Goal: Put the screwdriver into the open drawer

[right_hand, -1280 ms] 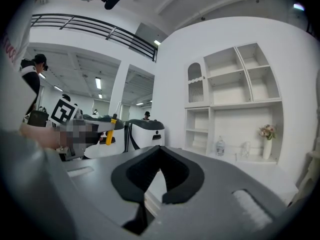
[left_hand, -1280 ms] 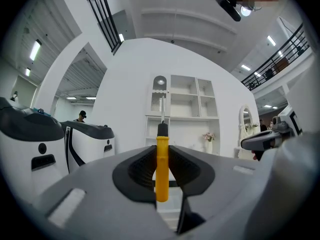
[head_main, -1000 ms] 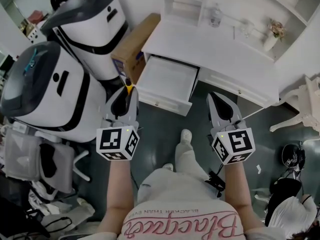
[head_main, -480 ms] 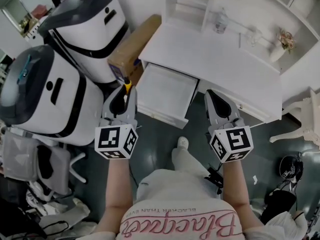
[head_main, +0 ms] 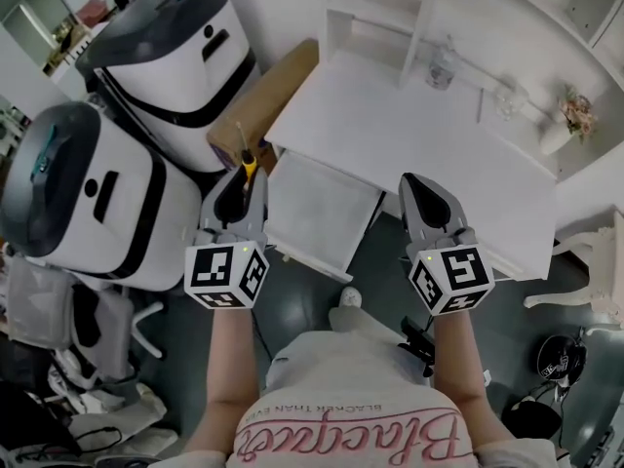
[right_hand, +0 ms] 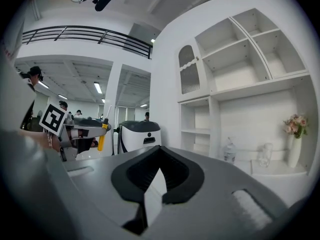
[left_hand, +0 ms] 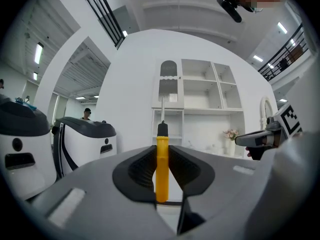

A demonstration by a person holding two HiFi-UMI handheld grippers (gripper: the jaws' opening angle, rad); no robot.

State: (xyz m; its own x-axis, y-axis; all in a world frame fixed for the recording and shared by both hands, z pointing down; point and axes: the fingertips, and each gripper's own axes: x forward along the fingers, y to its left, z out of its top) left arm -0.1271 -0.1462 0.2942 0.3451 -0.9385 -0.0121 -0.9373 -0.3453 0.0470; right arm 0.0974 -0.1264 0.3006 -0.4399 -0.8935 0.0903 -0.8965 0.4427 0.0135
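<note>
In the head view my left gripper [head_main: 240, 185] is shut on the screwdriver [head_main: 248, 164], whose yellow handle and thin shaft stick up out of the jaws. It hangs just left of the open white drawer [head_main: 317, 214], near the drawer's left corner. The left gripper view shows the yellow handle [left_hand: 161, 166] upright and pinched between the dark pads. My right gripper [head_main: 422, 189] is level with the desk's front edge, right of the drawer, jaws together and holding nothing. In the right gripper view its pads [right_hand: 131, 184] meet with nothing between them.
Two big white-and-black machines [head_main: 161, 52] [head_main: 83, 198] stand at the left, a cardboard box [head_main: 270, 94] wedged between them and the white desk [head_main: 419, 139]. Shelves above the desk hold a glass bottle [head_main: 444, 64] and a flower vase [head_main: 567, 120]. A white chair [head_main: 597, 281] stands right.
The view has closed in on the desk: the drawer and desktop have slid down and nearer under both grippers. The left gripper keeps its hold on the screwdriver.
</note>
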